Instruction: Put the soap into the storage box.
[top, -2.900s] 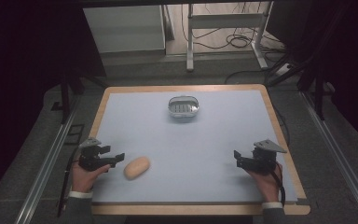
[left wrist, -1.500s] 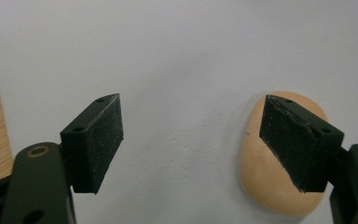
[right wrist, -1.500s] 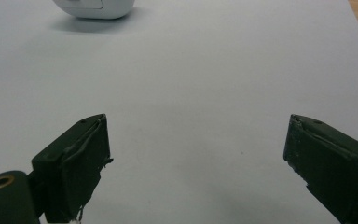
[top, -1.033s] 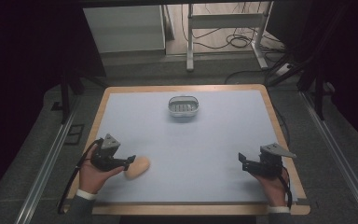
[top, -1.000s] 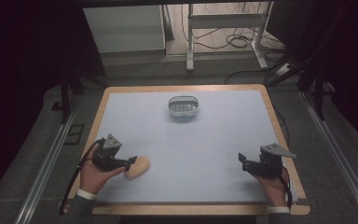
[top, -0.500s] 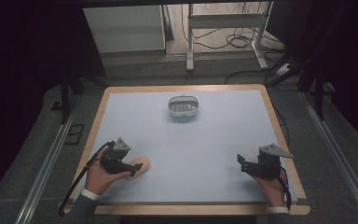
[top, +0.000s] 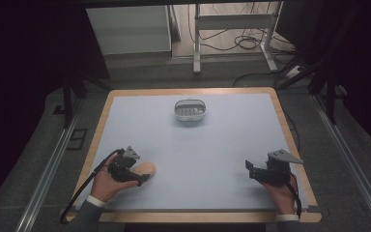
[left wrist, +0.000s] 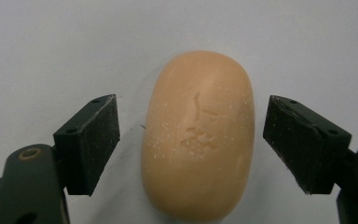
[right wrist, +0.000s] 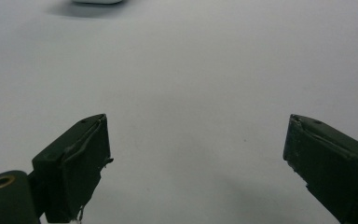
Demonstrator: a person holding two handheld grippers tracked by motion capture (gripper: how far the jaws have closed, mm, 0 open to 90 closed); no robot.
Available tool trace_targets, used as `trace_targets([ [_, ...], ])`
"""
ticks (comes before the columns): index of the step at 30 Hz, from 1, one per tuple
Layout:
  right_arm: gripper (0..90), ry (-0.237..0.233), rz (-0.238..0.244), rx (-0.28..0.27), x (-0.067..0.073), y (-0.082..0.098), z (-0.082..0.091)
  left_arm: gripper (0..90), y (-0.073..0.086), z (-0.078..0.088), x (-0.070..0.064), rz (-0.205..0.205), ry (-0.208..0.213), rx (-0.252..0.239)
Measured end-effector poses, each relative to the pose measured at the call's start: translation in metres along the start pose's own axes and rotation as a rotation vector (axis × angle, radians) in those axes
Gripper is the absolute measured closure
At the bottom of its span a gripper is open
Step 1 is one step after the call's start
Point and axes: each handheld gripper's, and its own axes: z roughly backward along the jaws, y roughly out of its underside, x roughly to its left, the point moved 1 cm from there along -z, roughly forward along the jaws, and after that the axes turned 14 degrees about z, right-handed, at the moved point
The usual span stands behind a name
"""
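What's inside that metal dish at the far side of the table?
The metal dish shows a ridged or slotted bottom in the high view, and nothing sits in it as far as can be told. Its near inner wall is hidden by the rim.

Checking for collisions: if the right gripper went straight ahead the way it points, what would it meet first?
Bare pale blue table mat lies ahead; first in line, probably, is the white oval dish at the far edge.

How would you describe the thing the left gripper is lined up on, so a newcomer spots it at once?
Start at the pale blue table top and go to its near left corner, where the left gripper sits with open jaws. Between them lies a tan oval soap bar with a stamped mark, unlike the grey metal dish at the far side.
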Motion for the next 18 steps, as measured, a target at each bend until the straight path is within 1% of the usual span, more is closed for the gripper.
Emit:
trace_targets([
  [6,7.2,0.0,0.001,0.003,0.0002,0.0003,-0.0002,19.8,0.0003,-0.0084,-0.0008,-0.014,0.003,0.041],
  [9,7.2,0.001,0.001,0.003,0.0002,0.0003,-0.0002,20.7,0.0005,-0.0105,-0.0011,-0.015,0.002,0.047],
  [14,7.2,0.003,0.001,0.005,-0.0003,0.0006,-0.0003,27.6,0.0004,-0.0116,-0.0011,-0.018,-0.003,0.052],
  [15,7.2,0.004,0.002,0.006,-0.0002,0.0006,-0.0003,30.9,0.0005,-0.0108,-0.0018,-0.026,0.008,0.051],
  [18,7.2,0.006,0.001,0.006,-0.0003,0.0006,-0.0003,32.1,0.0004,-0.0107,-0.0025,-0.03,0.003,0.051],
])
